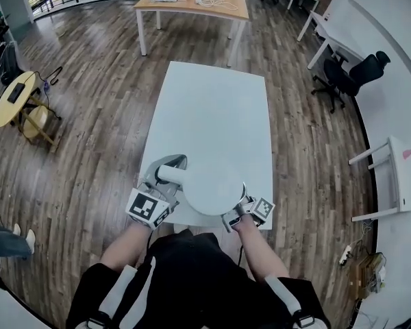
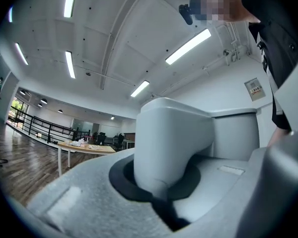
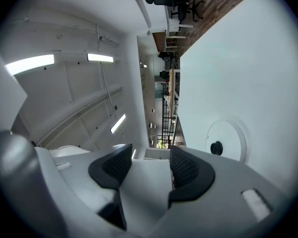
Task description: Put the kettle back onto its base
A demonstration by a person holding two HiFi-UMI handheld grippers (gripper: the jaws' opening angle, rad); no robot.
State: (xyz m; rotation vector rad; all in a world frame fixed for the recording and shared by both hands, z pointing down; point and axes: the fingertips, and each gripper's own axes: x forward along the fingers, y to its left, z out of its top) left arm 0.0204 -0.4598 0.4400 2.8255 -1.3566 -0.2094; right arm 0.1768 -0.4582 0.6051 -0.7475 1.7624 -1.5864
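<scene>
The white kettle (image 1: 212,187) hangs over the near end of the white table (image 1: 212,108); from the head view I see its round top. My left gripper (image 1: 166,177) is shut on its handle (image 2: 171,148), with the kettle's body (image 2: 233,135) just beyond the jaws. My right gripper (image 1: 236,214) is at the kettle's near right side, open, with nothing between its pads (image 3: 146,170). Its view is rolled sideways and shows the round white base (image 3: 226,142), with a dark centre pin, lying on the table ahead. In the head view the base is hidden.
A wooden table (image 1: 192,5) stands beyond the white one. A black office chair (image 1: 353,74) and white desks (image 1: 397,177) are at the right, and a small round yellow table (image 1: 14,98) at the left. Wood floor surrounds the table.
</scene>
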